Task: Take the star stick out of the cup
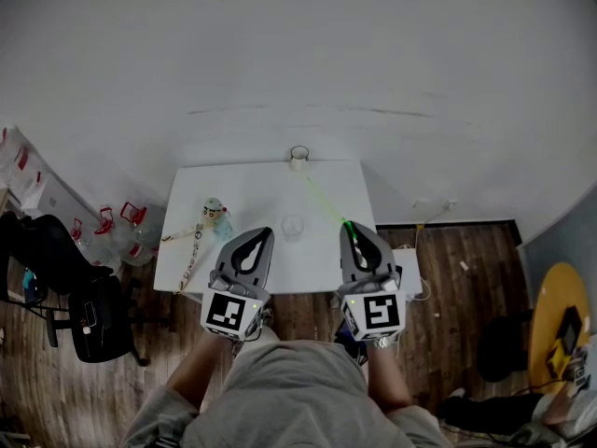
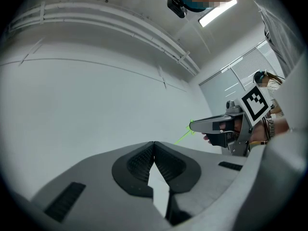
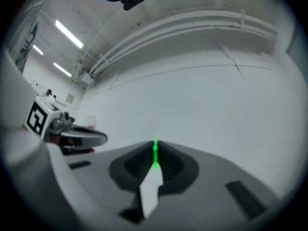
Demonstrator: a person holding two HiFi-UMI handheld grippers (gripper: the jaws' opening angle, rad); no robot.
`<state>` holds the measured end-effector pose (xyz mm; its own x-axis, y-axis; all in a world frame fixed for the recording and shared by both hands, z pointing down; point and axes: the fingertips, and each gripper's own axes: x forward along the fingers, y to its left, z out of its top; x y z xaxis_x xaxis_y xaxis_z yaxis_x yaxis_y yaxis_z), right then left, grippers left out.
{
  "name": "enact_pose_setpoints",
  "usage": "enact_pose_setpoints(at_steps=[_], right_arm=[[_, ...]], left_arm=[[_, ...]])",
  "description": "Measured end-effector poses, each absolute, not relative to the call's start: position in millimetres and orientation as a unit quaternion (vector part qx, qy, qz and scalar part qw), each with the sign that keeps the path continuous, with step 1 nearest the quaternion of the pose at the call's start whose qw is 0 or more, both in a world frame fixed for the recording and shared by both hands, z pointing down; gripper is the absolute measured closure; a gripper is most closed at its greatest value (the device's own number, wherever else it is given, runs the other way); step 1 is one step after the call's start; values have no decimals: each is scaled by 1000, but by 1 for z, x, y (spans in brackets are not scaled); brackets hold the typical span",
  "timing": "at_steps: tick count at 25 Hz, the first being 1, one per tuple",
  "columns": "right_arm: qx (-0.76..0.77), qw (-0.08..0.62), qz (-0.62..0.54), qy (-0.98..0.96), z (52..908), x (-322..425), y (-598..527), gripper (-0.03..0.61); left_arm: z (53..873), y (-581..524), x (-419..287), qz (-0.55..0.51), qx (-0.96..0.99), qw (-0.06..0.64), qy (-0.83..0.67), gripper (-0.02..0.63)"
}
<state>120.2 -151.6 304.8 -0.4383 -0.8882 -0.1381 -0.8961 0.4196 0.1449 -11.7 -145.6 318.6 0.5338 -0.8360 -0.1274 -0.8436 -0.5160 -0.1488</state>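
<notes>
My right gripper (image 1: 353,229) is shut on the thin green star stick (image 1: 326,203), which slants up and left from its tip over the white table (image 1: 252,180). In the right gripper view the stick (image 3: 155,155) stands pinched between the closed jaws (image 3: 155,146). A clear cup (image 1: 293,227) stands on the table between the two grippers, with no stick in it. My left gripper (image 1: 259,234) is shut on nothing; its jaws (image 2: 154,143) meet against the bare wall. The left gripper view shows the right gripper (image 2: 219,126) holding the green stick (image 2: 184,136) in the air.
A small round container (image 1: 298,157) sits at the table's far edge. A pale toy bottle (image 1: 215,215) and a lanyard (image 1: 191,250) lie on the table's left part. Water jugs (image 1: 117,231) and a black chair (image 1: 89,320) stand left of it; a yellow round table (image 1: 560,329) is at right.
</notes>
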Motion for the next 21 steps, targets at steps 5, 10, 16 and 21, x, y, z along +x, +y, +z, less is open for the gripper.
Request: enact_pose_setpoints(at_steps=[5, 10, 16, 21], right_arm=[[-531, 19, 98, 841, 305, 119, -156, 534], [-531, 15, 94, 842, 307, 118, -161, 534], [-528, 10, 93, 844, 310, 111, -165, 534], [-529, 7, 92, 844, 310, 108, -173, 534]], left_arm=[[322, -150, -13, 16, -872, 93, 481, 581], [324, -155, -15, 14, -872, 90, 481, 581], [325, -159, -19, 14, -872, 89, 481, 581], [324, -167, -22, 12, -872, 98, 479, 581]])
